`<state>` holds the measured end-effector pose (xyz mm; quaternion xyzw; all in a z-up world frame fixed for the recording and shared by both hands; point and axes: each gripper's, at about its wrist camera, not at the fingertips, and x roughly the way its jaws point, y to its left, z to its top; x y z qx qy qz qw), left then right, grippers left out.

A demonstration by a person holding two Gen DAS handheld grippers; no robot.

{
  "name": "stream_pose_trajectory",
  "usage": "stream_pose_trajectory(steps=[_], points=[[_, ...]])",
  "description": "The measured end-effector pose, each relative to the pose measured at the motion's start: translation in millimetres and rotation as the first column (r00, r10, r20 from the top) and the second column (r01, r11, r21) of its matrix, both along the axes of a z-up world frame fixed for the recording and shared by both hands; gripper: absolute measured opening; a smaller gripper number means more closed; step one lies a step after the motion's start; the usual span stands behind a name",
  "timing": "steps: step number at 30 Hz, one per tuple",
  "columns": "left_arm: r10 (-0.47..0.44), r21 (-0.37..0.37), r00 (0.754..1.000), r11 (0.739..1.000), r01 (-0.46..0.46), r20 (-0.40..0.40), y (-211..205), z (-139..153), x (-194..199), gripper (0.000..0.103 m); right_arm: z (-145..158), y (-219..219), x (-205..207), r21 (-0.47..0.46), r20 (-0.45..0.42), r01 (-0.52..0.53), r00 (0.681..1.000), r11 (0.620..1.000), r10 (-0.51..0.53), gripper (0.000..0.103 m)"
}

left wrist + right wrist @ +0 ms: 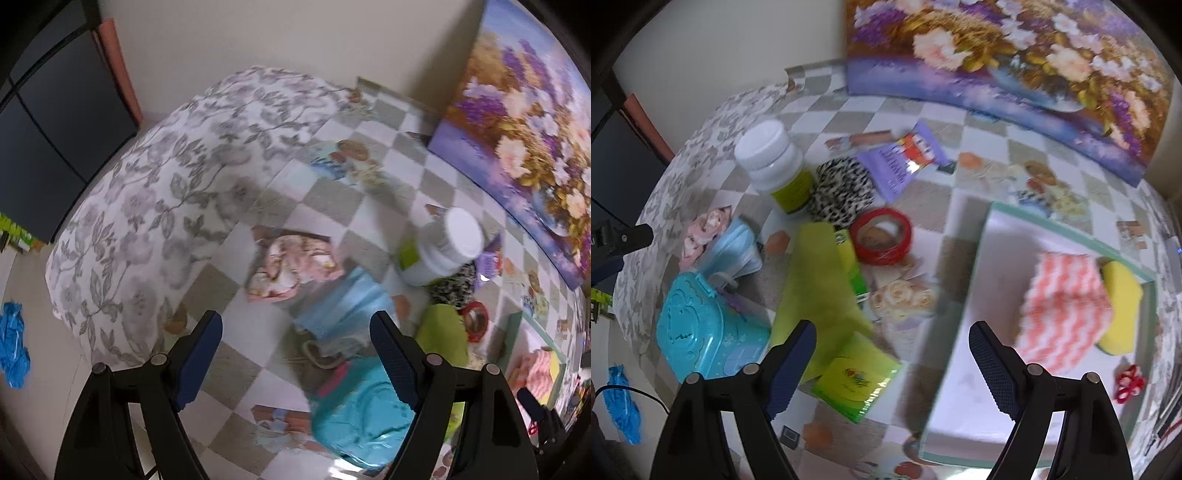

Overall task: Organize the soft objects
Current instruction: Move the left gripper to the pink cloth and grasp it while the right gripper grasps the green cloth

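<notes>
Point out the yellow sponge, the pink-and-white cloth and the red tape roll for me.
yellow sponge (1123, 291): right wrist view, on its visible top face.
pink-and-white cloth (1063, 314): right wrist view, middle of the folded cloth.
red tape roll (871, 254): right wrist view, on its front rim.

table (982, 155): checked cloth | on it: tray (1067, 236), bottle (772, 158), tape roll (881, 236)

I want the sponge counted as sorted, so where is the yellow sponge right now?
In the right wrist view the yellow sponge lies at the right, inside the green-rimmed tray, tucked against the far side of the pink-and-white zigzag cloth.
</notes>
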<state>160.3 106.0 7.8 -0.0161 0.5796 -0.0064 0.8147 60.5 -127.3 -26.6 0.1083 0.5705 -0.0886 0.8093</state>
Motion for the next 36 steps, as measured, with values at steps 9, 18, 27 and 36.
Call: stream_pose_trajectory(steps=[9,18,27,36], points=[[0.025,-0.042,0.994,0.999,-0.03,-0.105,15.2,-35.9,19.9,0.083,-26.4,14.8,17.5,0.04,-0.042,-0.027,0.999,0.999,0.029,0.087],[0.043,-0.043,0.99,0.998,-0.049,-0.135,22.4,-54.5,39.7,0.083,-54.0,11.4,26.5,0.115,-0.075,0.002,0.997,0.993,0.006,0.087],[0.033,-0.035,0.993,0.999,-0.037,-0.113,20.8,-62.6,56.2,0.083,-62.7,16.9,33.4,0.167,-0.065,-0.014,0.998,0.986,0.026,0.087],[0.068,-0.064,0.992,0.995,-0.075,-0.102,33.3,-79.1,65.9,0.081,-64.4,21.1,36.5,0.185,-0.039,-0.023,0.999,0.982,0.03,0.078]])
